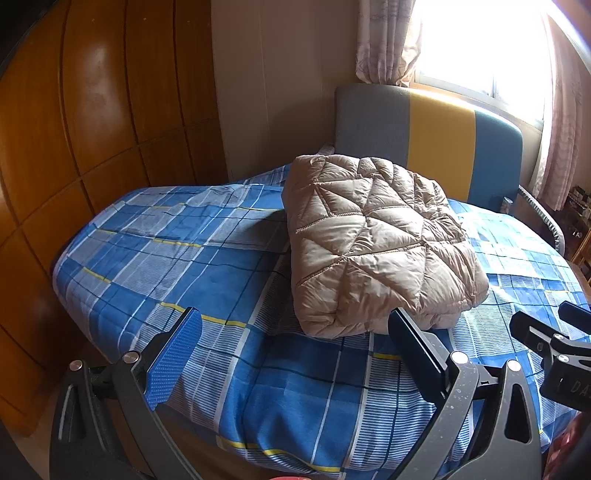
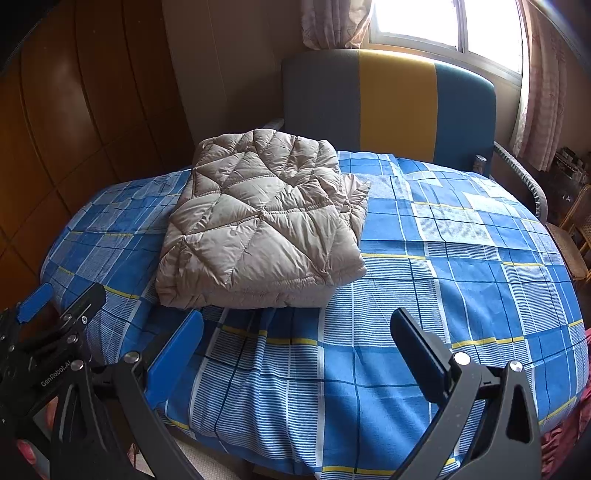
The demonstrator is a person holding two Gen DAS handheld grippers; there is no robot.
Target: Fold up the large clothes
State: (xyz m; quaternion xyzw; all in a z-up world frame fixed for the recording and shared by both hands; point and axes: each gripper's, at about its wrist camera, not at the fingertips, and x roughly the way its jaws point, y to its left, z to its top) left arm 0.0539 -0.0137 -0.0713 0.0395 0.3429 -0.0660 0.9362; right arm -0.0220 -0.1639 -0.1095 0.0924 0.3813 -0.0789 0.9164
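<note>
with the beige quilted puffer jacket (image 1: pixel 376 243) lying as a compact folded bundle mid-frame on the plaid bed sheet (image 2: pixel 461 258), folding looks finished, and the left gripper (image 1: pixel 295 350) and right gripper (image 2: pixel 295 350) hover spread apart, empty.

A beige quilted jacket (image 2: pixel 264 230) lay folded into a thick, roughly square bundle on the bed (image 2: pixel 461 258), left of centre on the blue plaid sheet with its white and yellow lines. The right tongs (image 2: pixel 297 332) hung over the near part of the bed with the fingers spread wide, nothing between them, the blue-padded finger (image 2: pixel 177 350) just short of the bundle's near edge. The left tongs (image 2: pixel 48 321) showed at the lower left corner, only partly visible, so how they stood could not be told. Behind the bed rose a headboard (image 2: pixel 391 107) in grey, yellow and blue panels. A bright window (image 2: pixel 443 26) with pale curtains (image 2: pixel 543 96) stood above it, and wooden wardrobe doors (image 2: pixel 85 122) filled the left side.
</note>
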